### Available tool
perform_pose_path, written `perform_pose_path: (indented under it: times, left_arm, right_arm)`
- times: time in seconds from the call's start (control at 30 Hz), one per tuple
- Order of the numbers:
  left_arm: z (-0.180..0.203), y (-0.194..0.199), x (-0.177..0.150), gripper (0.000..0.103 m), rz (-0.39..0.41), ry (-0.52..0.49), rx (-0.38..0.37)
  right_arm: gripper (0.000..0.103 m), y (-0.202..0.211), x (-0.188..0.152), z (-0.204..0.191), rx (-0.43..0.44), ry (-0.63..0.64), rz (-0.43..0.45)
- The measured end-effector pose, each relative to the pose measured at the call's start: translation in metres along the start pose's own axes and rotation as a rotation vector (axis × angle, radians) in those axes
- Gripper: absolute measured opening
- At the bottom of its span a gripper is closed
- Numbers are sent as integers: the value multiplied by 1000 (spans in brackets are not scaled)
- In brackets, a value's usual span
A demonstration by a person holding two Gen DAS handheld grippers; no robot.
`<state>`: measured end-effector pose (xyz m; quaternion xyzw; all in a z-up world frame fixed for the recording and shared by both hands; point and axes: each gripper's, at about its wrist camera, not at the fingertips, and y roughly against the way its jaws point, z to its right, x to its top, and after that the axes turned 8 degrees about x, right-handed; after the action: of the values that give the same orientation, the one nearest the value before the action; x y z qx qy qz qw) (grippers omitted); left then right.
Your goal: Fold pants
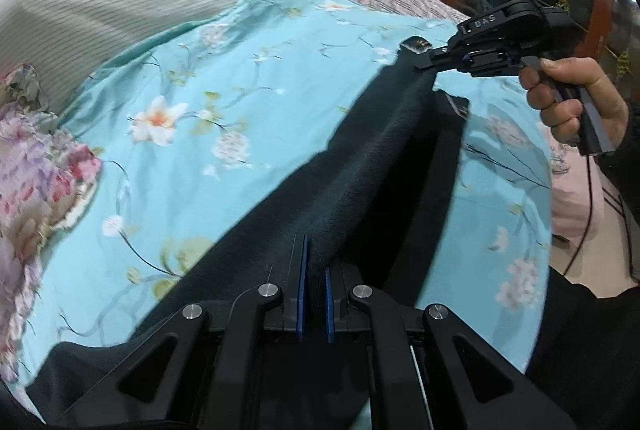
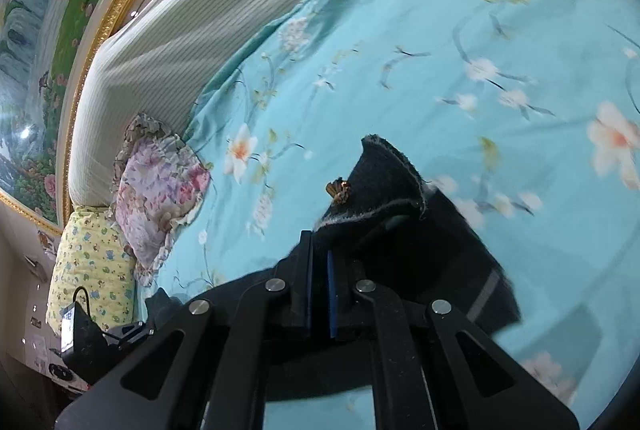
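Left wrist view, nearest first: the left claw (image 1: 315,294) is clamped narrow on an edge of the dark pants (image 1: 320,174), whose cloth runs taut up and away to the right claw (image 1: 424,64), pinched on the far end near a small metal fastening. The person's hand (image 1: 576,102) squeezes that handle. Beneath the raised span, the rest of the pants lies on the floral bed sheet (image 1: 192,150), with the striped bolster (image 1: 140,2) beyond. To fold cleanly, I judge both claws should travel together at equal height, keeping the held edge straight (slack would let it wrinkle), then lay it squarely onto the lower layer so the edges line up before letting go
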<state>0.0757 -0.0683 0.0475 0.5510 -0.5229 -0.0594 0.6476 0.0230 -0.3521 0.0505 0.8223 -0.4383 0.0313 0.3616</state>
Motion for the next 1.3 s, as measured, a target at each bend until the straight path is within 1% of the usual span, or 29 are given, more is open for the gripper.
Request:
perform_pose_path:
  times: [0.13, 0.3, 0.43, 0.57, 0.6, 0.63, 0.7, 0.73, 0.77, 0.8, 0.83, 0.87, 0.9, 0.93, 0.97, 1.0, 1.07, 1.13, 1.2, 1.27, 1.3]
  left_arm:
    - [17, 1, -10, 6, -8, 3, -20]
    - [29, -6, -18, 6, -32, 10, -30]
    - [33, -14, -23, 6, -48, 33, -41]
    - [37, -20, -31, 7, -66, 51, -53]
    - [39, -23, -34, 12, -80, 57, -62]
    - [41, -25, -37, 15, -92, 61, -75]
    - [44, -26, -42, 22, -102, 68, -94]
    - [45, -25, -45, 23, -99, 72, -96]
    - [46, -24, -48, 27, -97, 79, -101]
    - [45, -21, -51, 30, -95, 97, -108]
    - [44, -19, -54, 31, -92, 114, -111]
    - [41, -16, -55, 32, -88, 133, -114]
    - [38, -12, -57, 32, -82, 158, -117]
    - [34, -8, -59, 33, -73, 181, -120]
    - [31, -3, -62, 36, -64, 203, -118]
    - [25, 3, -66, 40, -51, 228, -111]
    - [15, 15, -73, 45, -24, 269, -91]
    - [6, 23, -78, 46, -11, 307, -69]
    - [-8, 34, -88, 46, -1, 351, -44]
    - [-21, 44, -97, 47, 8, 391, -18]
    - [-29, 49, -102, 49, 11, 416, -1]
  right_arm:
    - [7, 7, -15, 21, -11, -42, 4]
    - [7, 10, -33, 44, -44, -72, -2]
    - [7, 14, -41, 50, -61, -74, 6]
    - [7, 15, -45, 49, -103, -49, 16]
    - [7, 14, -46, 50, -126, -40, 9]
    - [11, 12, -47, 52, -144, -39, 5]
    - [12, 10, -48, 54, -154, -32, -4]
    - [14, 12, -48, 54, -156, -31, 0]
    - [15, 15, -48, 52, -165, -29, 4]
    - [21, 17, -49, 50, -176, -23, 8]
    - [27, 21, -49, 47, -192, -13, 16]
    - [29, 25, -50, 43, -200, -1, 30]
    - [37, 30, -50, 39, -196, 11, 46]
    - [50, 34, -51, 35, -203, 23, 60]
    - [55, 38, -52, 31, -215, 36, 78]
    - [57, 43, -53, 26, -219, 54, 101]
    - [57, 49, -55, 14, -200, 89, 130]
    - [57, 49, -58, 0, -161, 119, 131]
    - [57, 43, -62, -13, -117, 151, 107]
    - [57, 30, -67, -27, -79, 192, 57]
    - [57, 22, -72, -35, -51, 211, 27]
